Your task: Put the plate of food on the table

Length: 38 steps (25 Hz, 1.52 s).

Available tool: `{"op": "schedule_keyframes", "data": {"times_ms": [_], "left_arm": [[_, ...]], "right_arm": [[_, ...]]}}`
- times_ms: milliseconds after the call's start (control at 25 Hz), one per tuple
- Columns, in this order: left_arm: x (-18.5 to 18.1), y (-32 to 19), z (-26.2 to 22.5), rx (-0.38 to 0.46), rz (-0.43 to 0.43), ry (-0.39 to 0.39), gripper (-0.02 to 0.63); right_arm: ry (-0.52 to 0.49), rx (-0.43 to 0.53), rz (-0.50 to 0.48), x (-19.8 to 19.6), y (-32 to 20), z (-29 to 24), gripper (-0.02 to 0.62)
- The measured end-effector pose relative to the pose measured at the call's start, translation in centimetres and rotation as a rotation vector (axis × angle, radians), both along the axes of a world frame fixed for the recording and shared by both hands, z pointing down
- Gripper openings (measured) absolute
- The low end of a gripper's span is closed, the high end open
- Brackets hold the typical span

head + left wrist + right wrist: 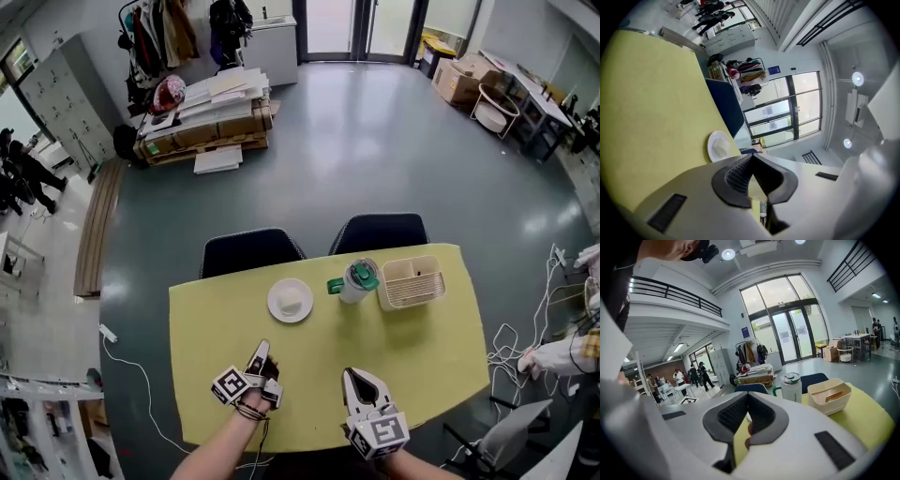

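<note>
The plate [275, 306] already sits on the yellow bench [431, 361], toward its far edge, left of the green-lidded cup [358, 280] and the basket [410, 282]. It lies straight ahead of the left hand-held gripper [262, 349] and a little to its right, well apart from it; the right hand-held gripper [358, 375] is farther off, so the left looks the nearer one for any reach. Both are clenched on nothing. The plate is round, small and white, with no long axis to line up on, and carries a pale lump of food [292, 300]
</note>
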<state>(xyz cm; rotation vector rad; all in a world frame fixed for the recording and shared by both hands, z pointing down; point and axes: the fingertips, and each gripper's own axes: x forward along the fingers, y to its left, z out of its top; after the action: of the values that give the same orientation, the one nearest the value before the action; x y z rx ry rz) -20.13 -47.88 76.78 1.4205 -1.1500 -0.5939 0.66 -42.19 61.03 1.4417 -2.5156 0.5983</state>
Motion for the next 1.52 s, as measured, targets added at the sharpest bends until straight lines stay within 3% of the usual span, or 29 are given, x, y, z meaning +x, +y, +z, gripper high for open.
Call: {"op": "schedule_keyframes", "data": {"times_ms": [160, 320, 560, 760, 880, 1440, 1520], "left_arm": [[-0.4, 4.0, -5.9, 0.099, 0.015, 0.016, 0.009], [-0.9, 6.7, -10.9, 0.195, 0.089, -0.206, 0.009], [0.3, 9.0, -18.5, 0.342, 0.160, -0.398, 0.009], [0.9, 10.9, -23.2, 0.437, 0.204, -0.677, 0.008], [1.6, 12.3, -25.2, 0.485, 0.235, -0.798, 0.008], [5.4, 15.3, -29.6, 0.610, 0.279, -0.978, 0.008], [5.6, 15.2, -29.7, 0.612, 0.279, -0.977, 0.009]], "right_arm": [[-0.028, 0.006, -0.050, -1.2, 0.9, -2.2, 0.011], [-0.042, 0.022, -0.076, -1.7, 1.7, -4.0, 0.011], [-0.034, 0.049, -0.122, -2.8, 3.7, -6.6, 0.011], [-0.019, 0.079, -0.145, -3.2, 4.6, -8.7, 0.011], [-0.015, 0.090, -0.156, -3.6, 5.1, -9.5, 0.011], [0.035, 0.129, -0.183, -3.6, 6.0, -11.7, 0.011], [0.038, 0.136, -0.177, -3.3, 5.8, -11.9, 0.011]]}}
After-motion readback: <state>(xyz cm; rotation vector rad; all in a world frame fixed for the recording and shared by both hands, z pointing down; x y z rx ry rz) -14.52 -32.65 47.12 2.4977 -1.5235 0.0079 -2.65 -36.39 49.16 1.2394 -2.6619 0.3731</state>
